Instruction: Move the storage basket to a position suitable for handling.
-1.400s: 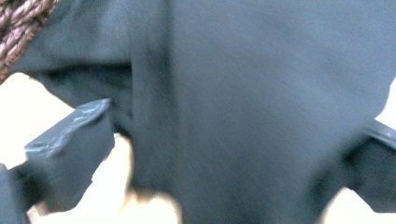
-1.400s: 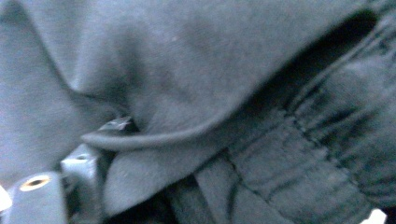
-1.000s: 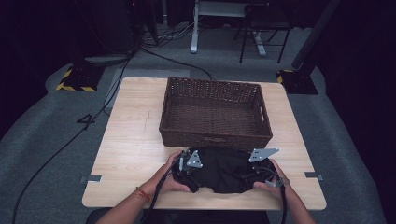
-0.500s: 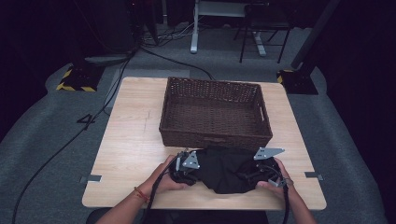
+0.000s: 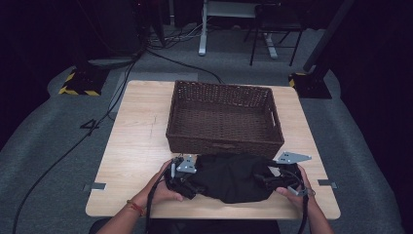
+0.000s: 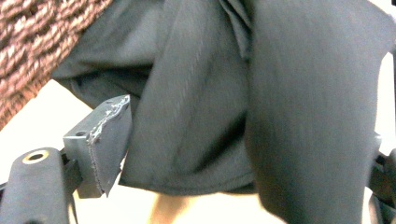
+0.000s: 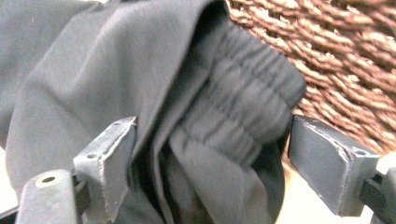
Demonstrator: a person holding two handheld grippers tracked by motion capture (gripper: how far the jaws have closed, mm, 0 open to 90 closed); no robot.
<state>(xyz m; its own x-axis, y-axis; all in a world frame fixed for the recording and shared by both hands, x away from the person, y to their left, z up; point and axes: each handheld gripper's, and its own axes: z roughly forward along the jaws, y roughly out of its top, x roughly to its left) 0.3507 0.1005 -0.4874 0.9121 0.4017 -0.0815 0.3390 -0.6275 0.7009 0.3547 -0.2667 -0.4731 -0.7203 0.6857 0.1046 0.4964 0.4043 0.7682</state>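
Hands had crept inward over the last second, bunching the black garment [image 5: 233, 176] into a tighter, higher mound than it had been, while the basket [image 5: 224, 119] stayed where it was.

The garment lay on the near part of the wooden surface [image 5: 141, 141], just in front of the basket's near wall and about touching it. It was a soft, dark, matte cloth, heavily folded; in the right gripper view a gathered, ribbed elastic band [image 7: 243, 107] showed at its edge, like a waistband.

The left gripper [image 5: 182, 178] sat at the garment's left end with the person's left hand [image 5: 163, 187] around it. In the left gripper view cloth filled the space between the jaws, but I could not tell whether they pinched it. The right gripper [image 5: 277, 178] sat at the right end in the right hand [image 5: 294, 187]; in its own view its jaws stood wide, with the waistband between them and a gap beside the right jaw.

On the grey floor left of the surface a dark "4" [image 5: 91, 126] could be read. No brand or label showed on the cloth.
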